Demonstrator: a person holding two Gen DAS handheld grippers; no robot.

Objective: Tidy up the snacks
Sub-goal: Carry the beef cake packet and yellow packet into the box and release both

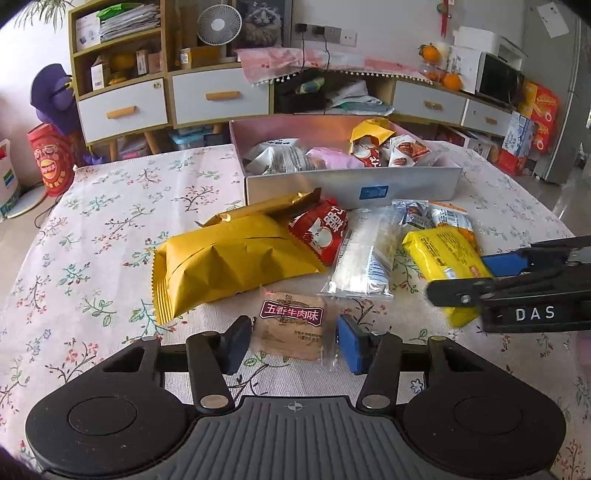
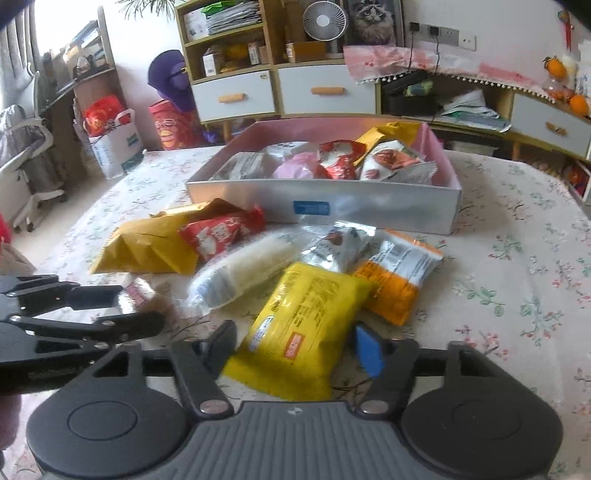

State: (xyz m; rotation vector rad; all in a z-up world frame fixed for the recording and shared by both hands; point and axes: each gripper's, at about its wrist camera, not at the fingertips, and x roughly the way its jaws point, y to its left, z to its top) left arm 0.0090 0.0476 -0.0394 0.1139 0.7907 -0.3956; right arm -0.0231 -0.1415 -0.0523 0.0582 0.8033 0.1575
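Note:
A silver box (image 1: pixel 314 190) with a pink inside holds several snack packets; it also shows in the right wrist view (image 2: pixel 388 206). Loose snacks lie in front of it on the floral tablecloth. My left gripper (image 1: pixel 291 341) is open, its jaws on either side of a small brown beef-flavour packet (image 1: pixel 291 328), not closed on it. My right gripper (image 2: pixel 295 343) is open around the near end of a yellow packet (image 2: pixel 306 328), which also shows in the left wrist view (image 1: pixel 443 254). A large mustard bag (image 1: pixel 229 262), a red packet (image 1: pixel 321 229) and a clear white packet (image 1: pixel 365 251) lie between.
An orange and silver packet (image 2: pixel 402 277) and a silver packet (image 2: pixel 340 243) lie right of the pile. Behind the table stand white-drawer cabinets (image 1: pixel 218 96), a fan (image 1: pixel 218 26) and a microwave (image 1: pixel 498 79). The table edge (image 1: pixel 33 266) falls away at the left.

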